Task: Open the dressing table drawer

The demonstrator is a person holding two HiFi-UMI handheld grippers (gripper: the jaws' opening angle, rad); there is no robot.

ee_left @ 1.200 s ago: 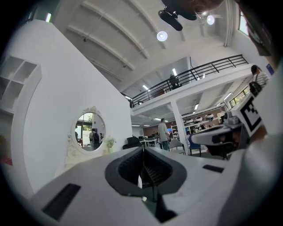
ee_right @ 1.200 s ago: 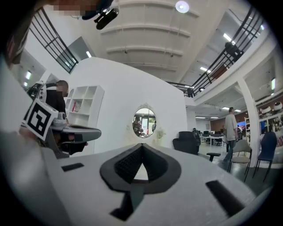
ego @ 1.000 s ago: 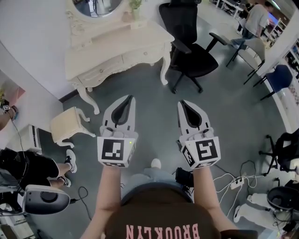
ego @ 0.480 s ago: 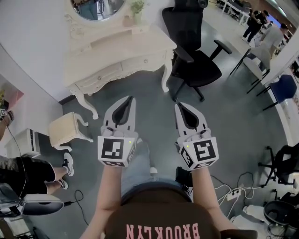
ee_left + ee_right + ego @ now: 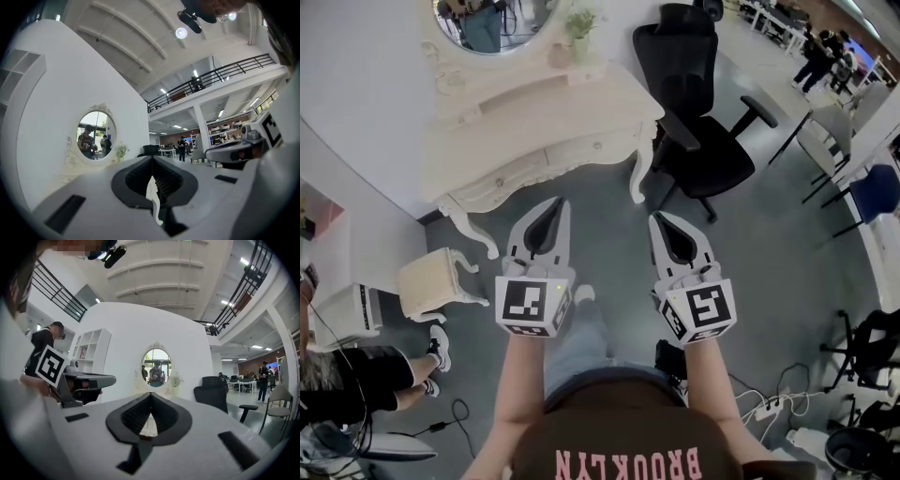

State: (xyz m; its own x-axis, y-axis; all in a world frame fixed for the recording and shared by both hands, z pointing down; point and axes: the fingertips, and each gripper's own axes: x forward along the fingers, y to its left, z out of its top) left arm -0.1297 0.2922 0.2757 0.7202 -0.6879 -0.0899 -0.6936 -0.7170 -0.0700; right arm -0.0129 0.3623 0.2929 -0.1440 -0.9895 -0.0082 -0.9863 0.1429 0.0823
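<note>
1. The cream dressing table (image 5: pixel 534 105) with carved, curved legs stands against the white wall ahead of both grippers; its drawer front (image 5: pixel 592 148), with small knobs, runs under the top, facing the person.
2. In the head view the left gripper (image 5: pixel 556 202) points at the table's front from the grey floor side; its tips are near the front edge but apart from it, touching nothing.
3. The right gripper (image 5: pixel 657 218) lies beside the left one, pointing the same way; its tips fall short of the table's right front leg and are likewise clear of the drawer.
4. In the left gripper view its jaws (image 5: pixel 152 160) are closed tip to tip; only a thin sliver of light shows behind them and nothing is held.
5. In the right gripper view its jaws (image 5: pixel 151 394) are also pressed together and empty.
6. Both gripper views hide the drawer behind the grippers' own grey bodies; only the oval mirror (image 5: pixel 157 366) and a small potted plant (image 5: pixel 122 151) rise above them.
7. The black office chair (image 5: pixel 703 141) stands just right of the table; a cream stool (image 5: pixel 431 274) stands to its left.
8. The mirror's top is cut off in the head view; the drawer knobs are too small to make out in detail.
</note>
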